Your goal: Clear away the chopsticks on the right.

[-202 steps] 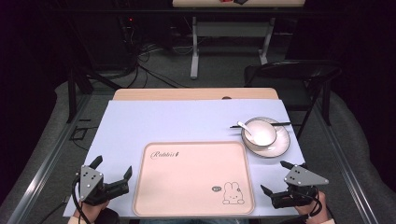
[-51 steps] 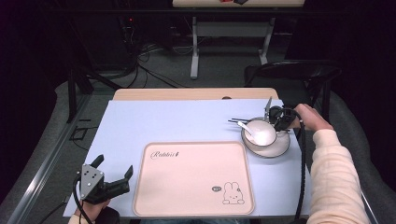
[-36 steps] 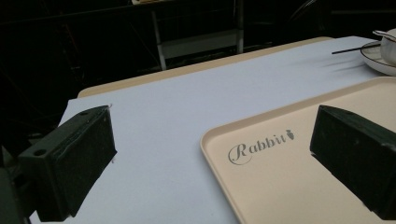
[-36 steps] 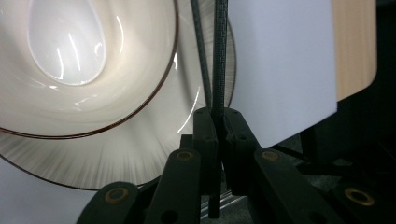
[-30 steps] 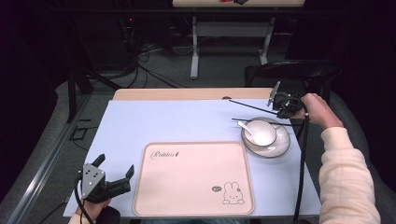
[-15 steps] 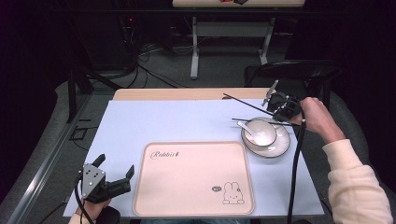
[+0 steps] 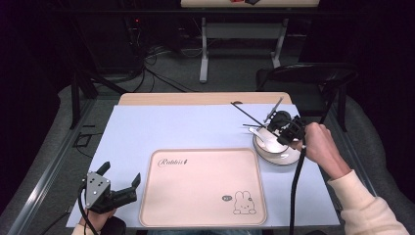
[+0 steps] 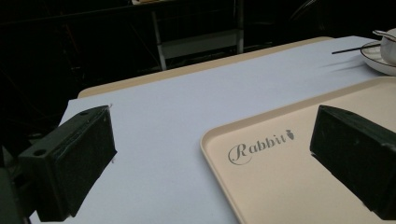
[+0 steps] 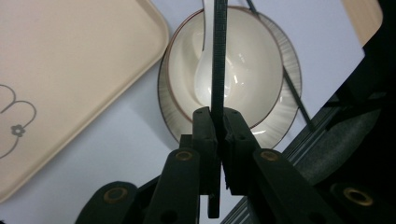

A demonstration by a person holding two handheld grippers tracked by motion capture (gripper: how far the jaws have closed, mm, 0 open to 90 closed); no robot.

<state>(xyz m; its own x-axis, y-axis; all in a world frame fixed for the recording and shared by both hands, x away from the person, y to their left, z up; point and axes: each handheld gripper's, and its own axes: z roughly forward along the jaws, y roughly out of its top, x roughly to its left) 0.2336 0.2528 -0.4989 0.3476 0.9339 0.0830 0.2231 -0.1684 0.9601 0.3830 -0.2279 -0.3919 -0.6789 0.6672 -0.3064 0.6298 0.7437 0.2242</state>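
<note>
chopstick (image 9: 218, 56) held above tray (image 7: 195, 205) lettered "rabbit".

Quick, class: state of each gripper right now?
Left gripper: open, holding nothing.
Right gripper: closed on a black chopstick above the bowl.

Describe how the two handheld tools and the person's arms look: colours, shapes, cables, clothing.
Both are black two-jaw tools. The left tool carries a grey three-cornered plate with bolt holes on top; its jaws are thick, blocky black pads. The right tool has black linkage arms with brass-coloured pivot rivets, and a black cable trails from it toward the table's near edge. The right arm wears a cream long sleeve.
</note>
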